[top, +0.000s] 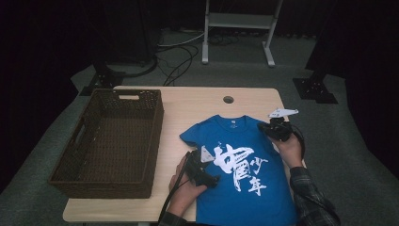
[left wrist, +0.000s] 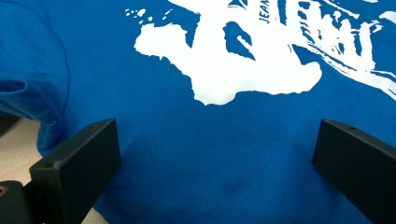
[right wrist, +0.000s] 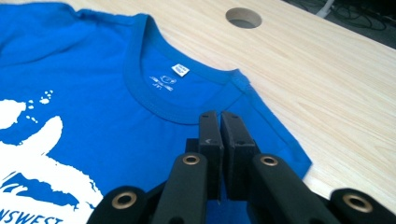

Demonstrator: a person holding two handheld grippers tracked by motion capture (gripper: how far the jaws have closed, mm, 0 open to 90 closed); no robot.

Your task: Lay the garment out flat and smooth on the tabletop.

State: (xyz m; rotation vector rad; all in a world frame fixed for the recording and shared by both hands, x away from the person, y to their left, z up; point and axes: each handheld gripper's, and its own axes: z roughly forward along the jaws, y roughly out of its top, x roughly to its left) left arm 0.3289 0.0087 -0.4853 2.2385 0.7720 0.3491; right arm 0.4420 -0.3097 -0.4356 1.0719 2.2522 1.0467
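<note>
From the high view, we are looking down on a blue T-shirt [top: 244, 179] lying print-up on the right half of the wooden table [top: 188, 106], collar away from us, its long axis running toward us, with the hem end leaving the picture at the near edge. A brown wicker basket [top: 110, 141] is standing just left of it. We are holding the left gripper [top: 209, 165] at the shirt's left edge and the right gripper [top: 273, 129] at its far right shoulder, so each hand is nearest its own side.

In the left gripper view, we are seeing the jaws standing wide apart with the blue cloth and the white print [left wrist: 243, 70] straight ahead between them; nothing is held.

In the right gripper view, the jaws are pressed together over the shoulder cloth beside the collar [right wrist: 177, 100]; whether they are pinching fabric, we cannot tell. Here we are also catching the neck label [right wrist: 180, 69] and the cable hole [right wrist: 243, 17], finer than from above.
</note>
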